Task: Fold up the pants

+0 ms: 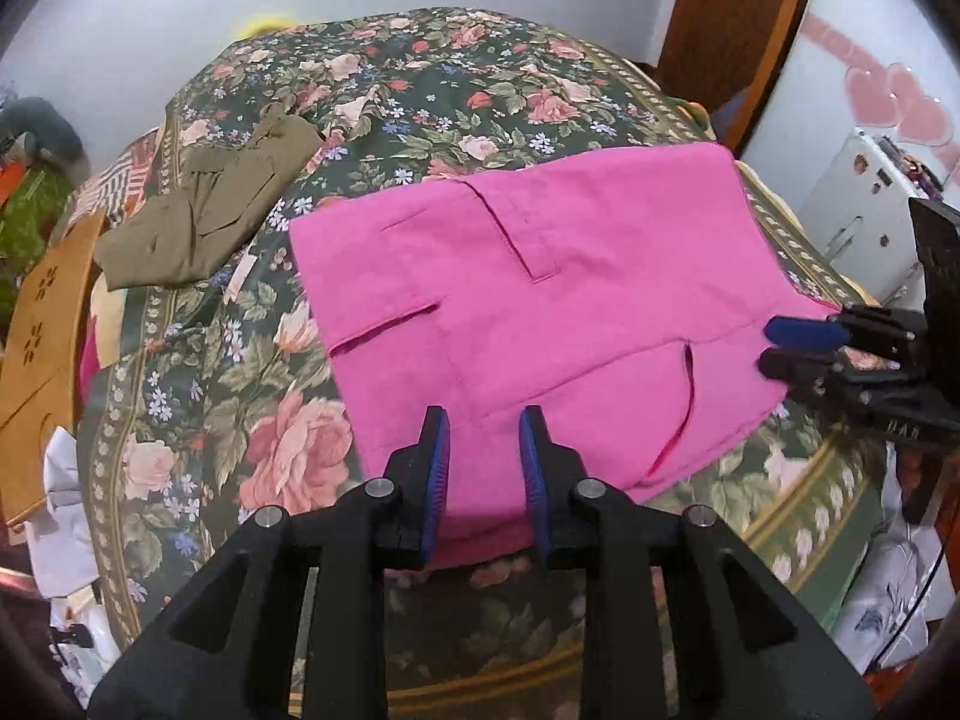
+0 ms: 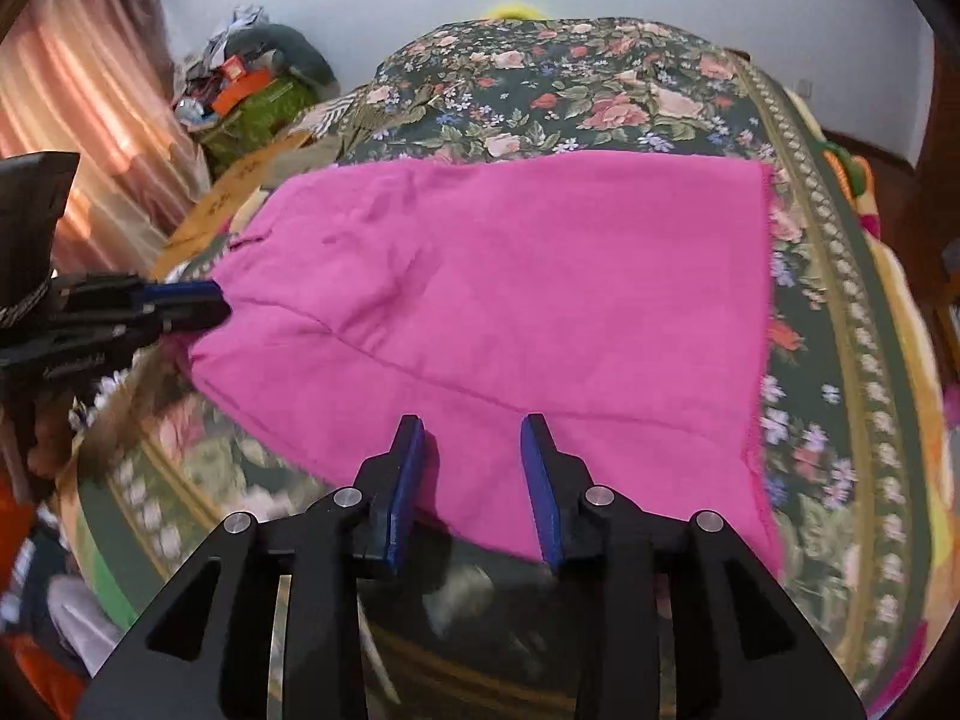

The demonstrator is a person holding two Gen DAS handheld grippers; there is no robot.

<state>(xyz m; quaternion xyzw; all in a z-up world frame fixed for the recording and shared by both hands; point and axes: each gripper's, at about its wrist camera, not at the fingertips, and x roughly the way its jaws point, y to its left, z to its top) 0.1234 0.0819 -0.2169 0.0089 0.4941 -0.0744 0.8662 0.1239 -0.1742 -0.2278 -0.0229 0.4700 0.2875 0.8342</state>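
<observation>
The near edge of the pink pants [image 1: 540,312] is hidden behind both sets of fingers, and they lie flat on the floral bedspread [image 1: 252,420]. The left gripper [image 1: 483,468] and right gripper [image 2: 474,480] stand slightly open above that edge, gripping nothing.

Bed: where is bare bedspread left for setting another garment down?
Free: the bedspread beyond the pink pants, toward the wall, and the strip left of them, below the olive garment. Crowded: the near edge, where both claws hover, and the right side, where the pants almost reach the border.
</observation>
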